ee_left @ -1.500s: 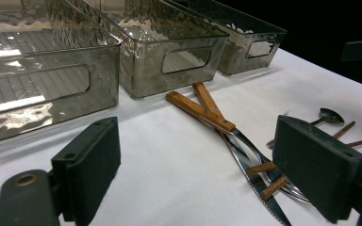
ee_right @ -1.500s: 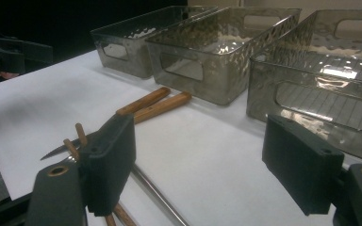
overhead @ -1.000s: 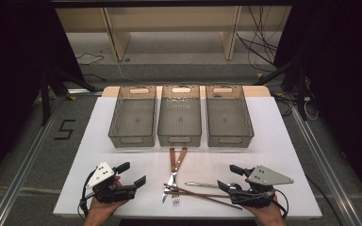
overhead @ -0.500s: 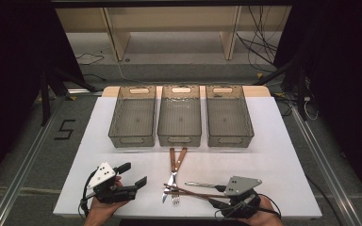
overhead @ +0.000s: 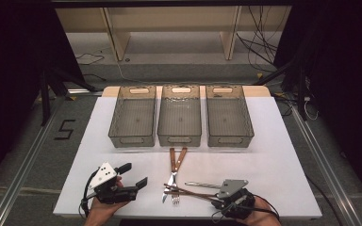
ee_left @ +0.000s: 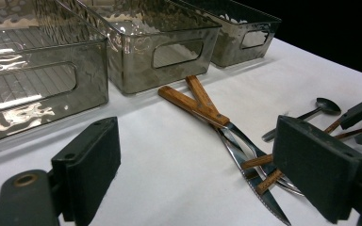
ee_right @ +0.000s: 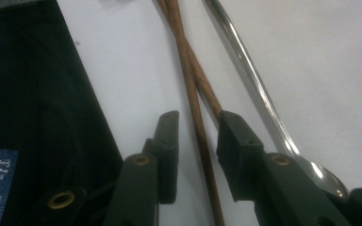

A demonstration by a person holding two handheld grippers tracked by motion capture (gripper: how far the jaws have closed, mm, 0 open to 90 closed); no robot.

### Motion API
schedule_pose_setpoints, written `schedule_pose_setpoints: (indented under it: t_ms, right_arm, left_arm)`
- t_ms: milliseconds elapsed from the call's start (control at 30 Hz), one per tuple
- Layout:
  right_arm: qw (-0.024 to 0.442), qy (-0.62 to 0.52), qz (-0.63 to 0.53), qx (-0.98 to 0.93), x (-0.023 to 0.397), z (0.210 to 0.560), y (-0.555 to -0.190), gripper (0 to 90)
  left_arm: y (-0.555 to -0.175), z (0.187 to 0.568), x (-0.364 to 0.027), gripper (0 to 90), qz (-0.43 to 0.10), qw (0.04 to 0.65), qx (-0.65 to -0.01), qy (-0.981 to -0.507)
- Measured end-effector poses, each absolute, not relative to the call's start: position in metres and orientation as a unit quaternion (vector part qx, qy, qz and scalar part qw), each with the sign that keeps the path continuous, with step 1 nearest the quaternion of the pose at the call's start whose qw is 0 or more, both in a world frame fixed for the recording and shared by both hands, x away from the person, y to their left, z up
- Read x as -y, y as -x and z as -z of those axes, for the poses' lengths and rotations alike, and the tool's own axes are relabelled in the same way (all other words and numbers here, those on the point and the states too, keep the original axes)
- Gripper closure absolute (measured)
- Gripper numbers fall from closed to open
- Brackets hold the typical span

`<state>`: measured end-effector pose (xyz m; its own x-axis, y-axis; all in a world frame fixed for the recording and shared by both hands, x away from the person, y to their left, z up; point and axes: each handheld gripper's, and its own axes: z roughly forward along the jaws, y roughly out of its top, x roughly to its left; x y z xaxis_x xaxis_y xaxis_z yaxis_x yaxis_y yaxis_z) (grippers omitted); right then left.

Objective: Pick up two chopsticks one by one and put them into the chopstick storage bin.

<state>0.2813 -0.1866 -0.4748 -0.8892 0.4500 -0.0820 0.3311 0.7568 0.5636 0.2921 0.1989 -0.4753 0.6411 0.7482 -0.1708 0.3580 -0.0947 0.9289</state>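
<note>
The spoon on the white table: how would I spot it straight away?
Start at the three smoky bins across the white table and come to the cutlery pile at the near edge. The spoon lies along its right side, beside the brown chopsticks. It alone is all metal, with no wooden handle.

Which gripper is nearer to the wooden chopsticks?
Right. The right gripper straddles the wooden chopsticks, jaws closing around them, not yet pressing. The left gripper hovers open, well off to their side.
</note>
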Motion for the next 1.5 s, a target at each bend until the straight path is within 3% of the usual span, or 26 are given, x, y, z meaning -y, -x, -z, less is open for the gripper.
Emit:
schedule_pose_setpoints:
  t_ms: [433,900,1233,1500]
  right_arm:
    - [0.090,-0.178,-0.256,-0.946,0.180,0.477,-0.286,84.9]
    - [0.115,-0.171,-0.283,-0.937,0.180,0.464,-0.284,86.1]
    - [0.151,-0.205,-0.387,-0.886,0.163,0.433,-0.302,86.1]
    - [0.172,-0.226,-0.451,-0.846,0.145,0.426,-0.307,86.0]
  left_arm:
    - [-0.292,0.476,-0.198,15.6,-0.176,0.546,-0.383,-0.724]
    - [-0.294,0.477,-0.195,15.7,-0.161,0.547,-0.397,-0.720]
    - [-0.295,0.456,-0.153,16.7,-0.115,0.556,-0.379,-0.731]
    - [-0.312,0.437,-0.126,27.2,-0.083,0.566,-0.379,-0.728]
